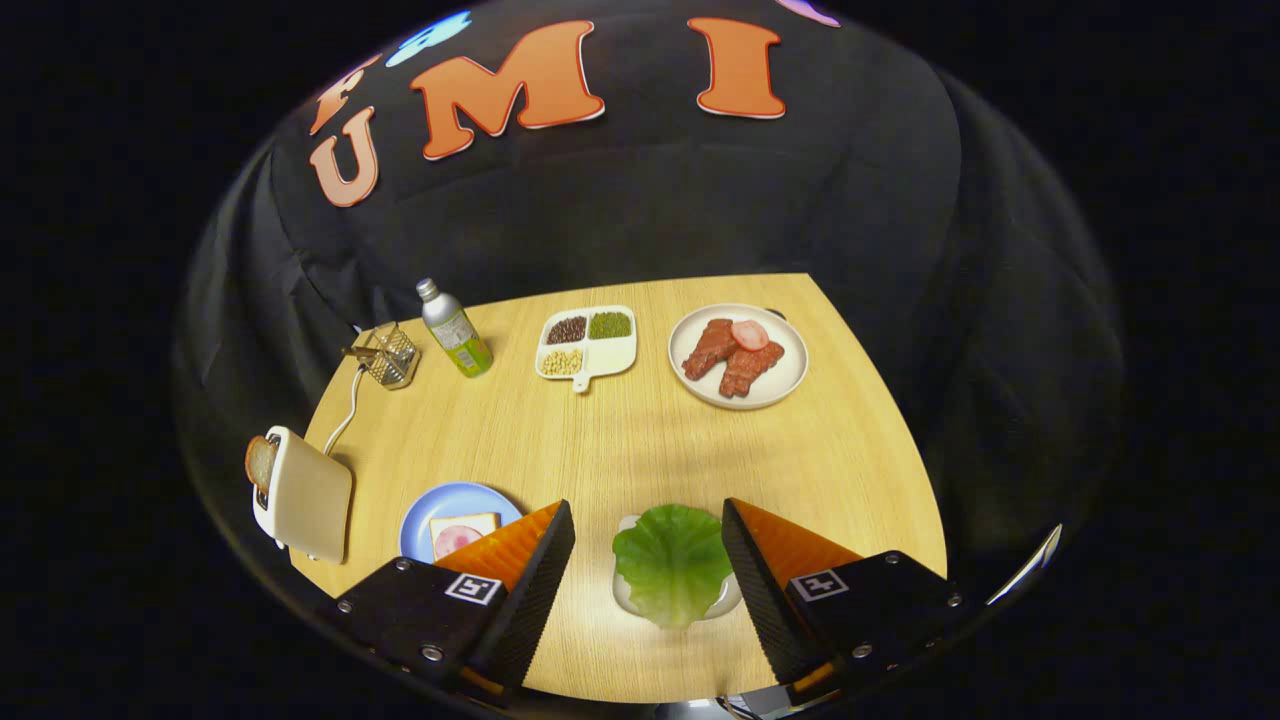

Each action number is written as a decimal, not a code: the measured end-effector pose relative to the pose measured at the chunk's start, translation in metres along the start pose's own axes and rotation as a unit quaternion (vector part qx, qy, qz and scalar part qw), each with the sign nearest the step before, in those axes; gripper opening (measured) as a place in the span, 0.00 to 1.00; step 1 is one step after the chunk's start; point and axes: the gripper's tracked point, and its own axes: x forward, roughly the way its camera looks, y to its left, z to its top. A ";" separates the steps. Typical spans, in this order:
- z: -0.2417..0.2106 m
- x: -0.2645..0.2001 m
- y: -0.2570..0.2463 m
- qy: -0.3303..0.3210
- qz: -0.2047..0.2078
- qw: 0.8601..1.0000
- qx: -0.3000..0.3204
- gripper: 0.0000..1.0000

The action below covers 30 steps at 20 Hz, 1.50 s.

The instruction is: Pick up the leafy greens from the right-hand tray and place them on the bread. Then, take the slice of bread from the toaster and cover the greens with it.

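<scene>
A green leaf [672,560] lies on a small white tray [628,592] on the wooden table, right between my two fingers. My gripper [648,525] stands open above it, one finger on each side, neither touching the leaf. To the left, beyond my left finger, a blue plate [430,515] holds a slice of bread [480,523] with a pink round of meat on it. Further left stands a cream toaster [305,495] with a slice of bread [260,462] sticking up from its slot.
At the back of the table stand a white plate [785,385] with red meat pieces and a pink slice, a divided white dish [620,355] of beans, a metal bottle [455,330] with a green label, and a small wire basket [388,355]. The toaster's white cord [345,415] runs back.
</scene>
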 end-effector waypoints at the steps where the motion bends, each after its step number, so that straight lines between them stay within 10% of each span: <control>1: -0.015 0.008 -0.004 0.030 -0.002 1.000 -0.004 0.89; 15: -0.107 0.093 -0.013 0.191 -0.013 0.981 -0.017 0.89; 30: -0.135 0.121 -0.018 0.221 -0.050 0.974 -0.018 0.69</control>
